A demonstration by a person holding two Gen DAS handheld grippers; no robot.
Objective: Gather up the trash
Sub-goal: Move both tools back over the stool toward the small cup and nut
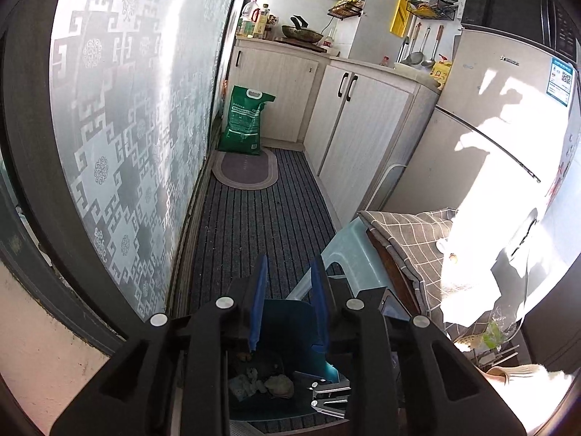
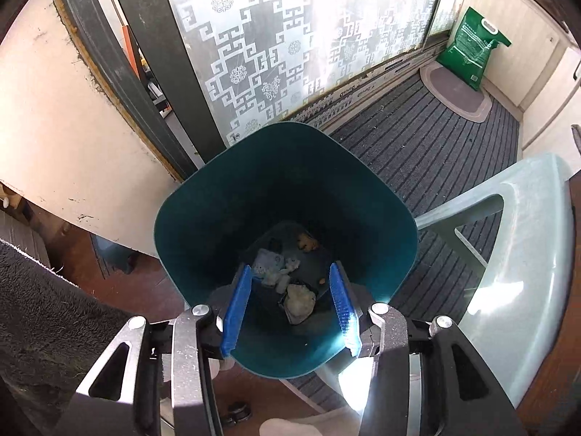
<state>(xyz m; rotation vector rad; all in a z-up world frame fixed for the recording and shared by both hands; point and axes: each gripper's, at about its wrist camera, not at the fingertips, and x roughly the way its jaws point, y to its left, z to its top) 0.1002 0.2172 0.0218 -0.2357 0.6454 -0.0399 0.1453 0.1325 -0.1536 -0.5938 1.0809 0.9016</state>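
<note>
Blue fingers [image 2: 236, 312] of the right gripper [image 2: 288, 309] stand wide apart just above the mouth of one teal trash bin [image 2: 203, 225], with nothing between them. Only this view looks straight down into the bin: on its bottom lie a pale crumpled lump [image 2: 299, 303], some white paper scraps [image 2: 270, 267] and one brown crumb piece [image 2: 307, 242]; the exact number of scraps cannot be told.

From the other side, the left gripper [image 1: 288, 303] is also spread, empty, over the same bin, which shows only partly there between the black arms. Just right of the bin stands one pale plastic stool [image 2: 523, 254]. Only the left view shows the checked cloth [image 1: 410, 239], the white fridge [image 1: 508, 116] and the cabinets [image 1: 363, 127]. Farthest, both views show one green sack [image 1: 245, 121] standing behind one oval mat [image 1: 247, 170] on the striped floor.
</note>
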